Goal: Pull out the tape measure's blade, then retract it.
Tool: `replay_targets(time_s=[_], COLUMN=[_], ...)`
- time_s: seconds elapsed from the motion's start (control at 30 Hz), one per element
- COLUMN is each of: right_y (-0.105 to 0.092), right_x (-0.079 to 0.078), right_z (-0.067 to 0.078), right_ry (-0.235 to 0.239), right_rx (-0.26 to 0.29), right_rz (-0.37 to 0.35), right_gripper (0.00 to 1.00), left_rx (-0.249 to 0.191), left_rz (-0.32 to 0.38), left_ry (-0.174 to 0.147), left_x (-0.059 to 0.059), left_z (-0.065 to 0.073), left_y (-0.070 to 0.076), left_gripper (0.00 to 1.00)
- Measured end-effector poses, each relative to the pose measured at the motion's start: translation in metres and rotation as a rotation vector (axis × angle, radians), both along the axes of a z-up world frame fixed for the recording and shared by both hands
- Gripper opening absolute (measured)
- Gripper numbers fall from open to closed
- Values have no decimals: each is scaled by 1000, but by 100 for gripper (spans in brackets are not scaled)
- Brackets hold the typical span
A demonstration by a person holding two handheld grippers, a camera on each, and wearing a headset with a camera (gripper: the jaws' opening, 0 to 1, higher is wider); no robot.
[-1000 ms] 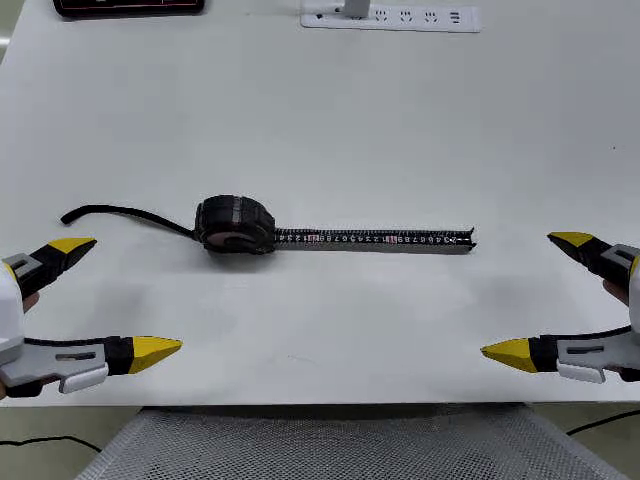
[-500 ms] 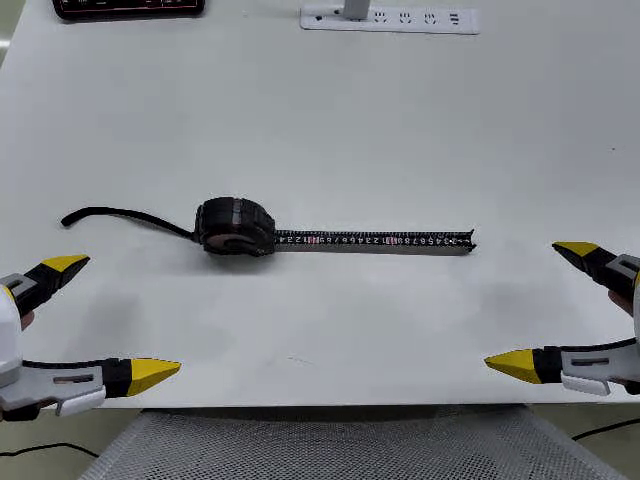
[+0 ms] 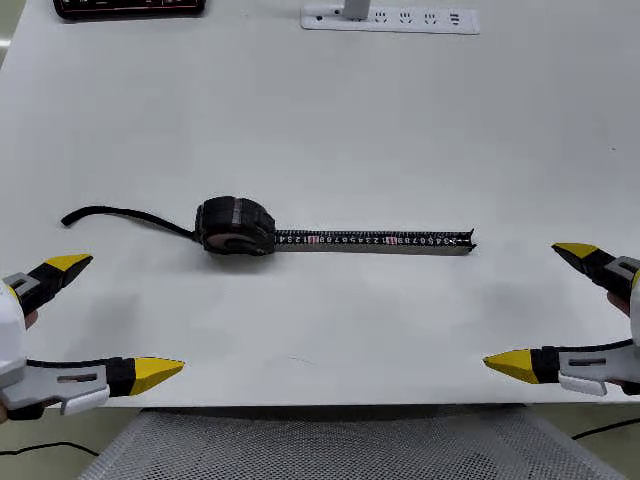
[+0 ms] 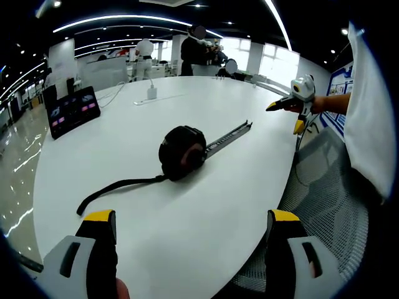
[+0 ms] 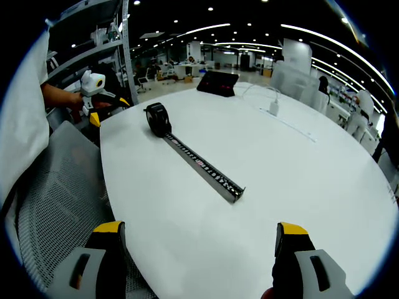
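Tape measure: one; black case lying flat, mid-tabletop, left of centre.
Blade: one; extended flat to the right of the case, end hook free.
Strap: one; trails left from the case.
Left tongs: one pair; spread wide, holding nothing, at the near edge.
Right tongs: one pair; spread wide, holding nothing, at the near edge.
Power strip: one; at the far edge.
Tabletop: white; bare all round the tape measure, both tongs well apart from it.

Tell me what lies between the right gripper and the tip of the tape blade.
Nothing: bare white table separates the right gripper from the blade tip, seen in the head view.
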State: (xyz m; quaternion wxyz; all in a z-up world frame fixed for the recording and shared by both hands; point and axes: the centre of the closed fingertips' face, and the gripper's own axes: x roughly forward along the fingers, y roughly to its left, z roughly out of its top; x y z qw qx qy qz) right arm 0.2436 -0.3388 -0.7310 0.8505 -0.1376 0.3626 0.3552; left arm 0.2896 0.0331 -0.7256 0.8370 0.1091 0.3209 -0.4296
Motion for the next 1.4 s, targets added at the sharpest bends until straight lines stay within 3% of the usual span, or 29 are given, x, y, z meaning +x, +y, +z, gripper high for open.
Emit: replay_targets(time_s=[0.7, 0.93, 1.03, 1.13, 1.27, 1.4], right_y=[0, 1, 1, 1, 1, 1], right_x=[1, 4, 4, 4, 5, 6], right_z=[3, 8, 9, 9, 10, 10], right_ry=[-9, -22, -23, -25, -32, -34], right_rx=[14, 37, 40, 42, 46, 47], right_rz=[-11, -23, -25, -25, -26, -29], right_gripper=[99, 99, 99, 99, 99, 99], left_rx=[-13, -20, -4, -11, 1, -12], left_rz=[23, 34, 48, 61, 73, 88], left_ry=[6, -8, -37, -35, -58, -55], left_x=[3, 8, 13, 16, 20, 24], left_z=[4, 7, 9, 9, 9, 9], left_y=[-2, -17, -22, -28, -34, -39], left_gripper=[98, 99, 98, 98, 96, 95])
